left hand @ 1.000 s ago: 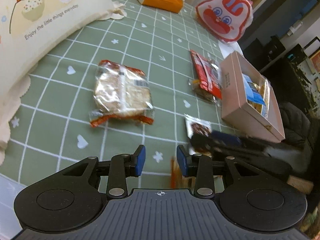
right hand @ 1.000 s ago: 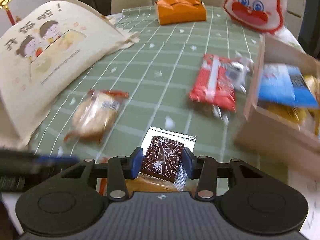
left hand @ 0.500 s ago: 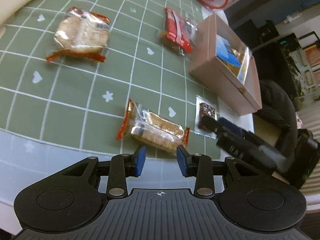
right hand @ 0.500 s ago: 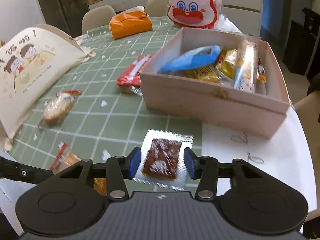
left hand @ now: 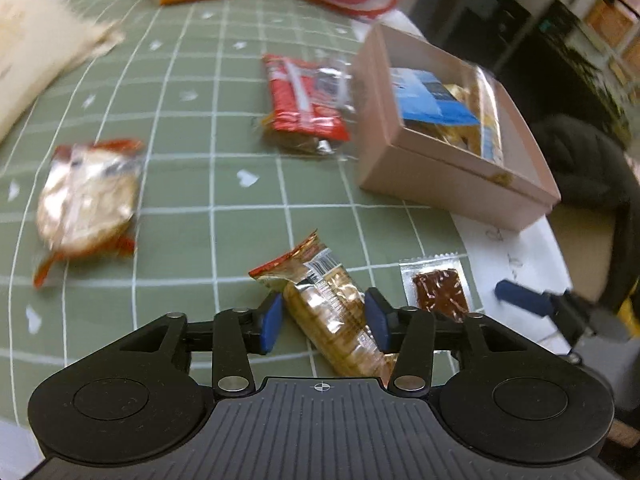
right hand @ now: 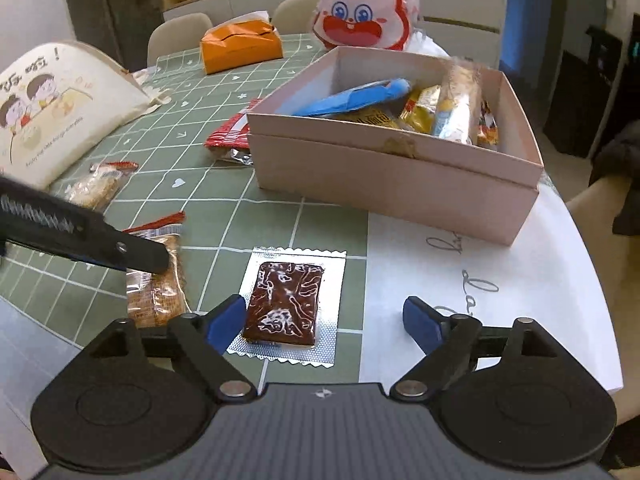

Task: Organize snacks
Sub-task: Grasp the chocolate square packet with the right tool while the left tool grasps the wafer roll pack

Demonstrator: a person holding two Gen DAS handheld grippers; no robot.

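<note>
Left tool [left hand: 324, 322] opening around a clear-wrapped cracker packet [left hand: 334, 320] on the green checked table [left hand: 180, 208], right tool [right hand: 325, 320] opening wide, foil-edged chocolate bar [right hand: 285, 304] lying flat between its fingers, pink box [right hand: 400, 172] of snacks just beyond

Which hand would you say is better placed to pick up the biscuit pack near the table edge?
Left: its claw, opening, already straddles the biscuit pack; the right claw sits over the chocolate wafer.

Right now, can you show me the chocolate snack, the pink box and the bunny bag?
chocolate snack [right hand: 283, 304], right wrist view, middle of the brown slab.
pink box [right hand: 384, 184], right wrist view, front wall.
bunny bag [right hand: 362, 12], right wrist view, its face.
</note>
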